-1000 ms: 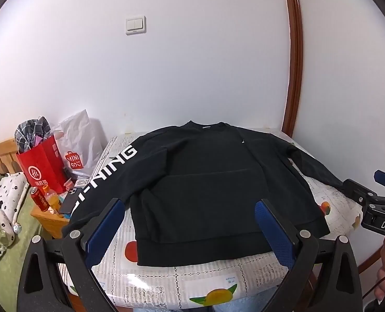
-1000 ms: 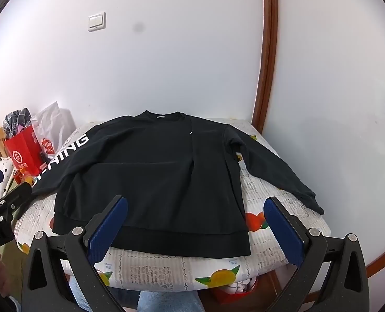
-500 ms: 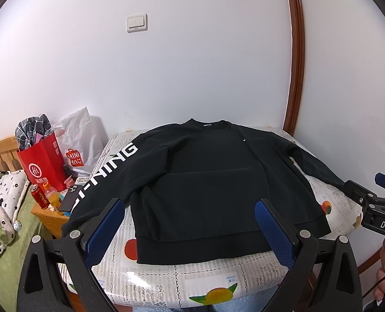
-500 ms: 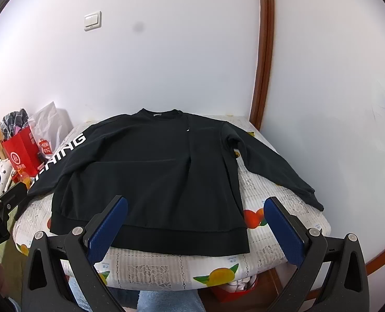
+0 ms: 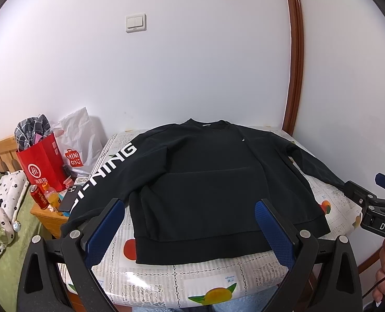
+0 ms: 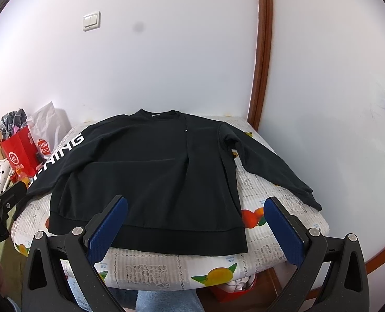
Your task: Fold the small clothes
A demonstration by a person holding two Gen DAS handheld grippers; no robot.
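Note:
A black sweatshirt lies flat and face up on a small table, its collar toward the wall and both sleeves spread out. White lettering runs down its left sleeve. The right sleeve trails to the table's right edge. My left gripper hovers open in front of the hem, with nothing between its blue pads. My right gripper is open too, near the hem's right part. Each gripper shows at the edge of the other's view.
The table wears a fruit-print cover and sits in a corner of white walls with a brown door frame. To the left are a red paper bag, a white bag, a wooden nightstand with a can and a phone, and a bed.
Both grippers have drifted slightly; the sweatshirt sits a little lower and nearer in the views. The cloth itself has not moved, and both grippers stay open.

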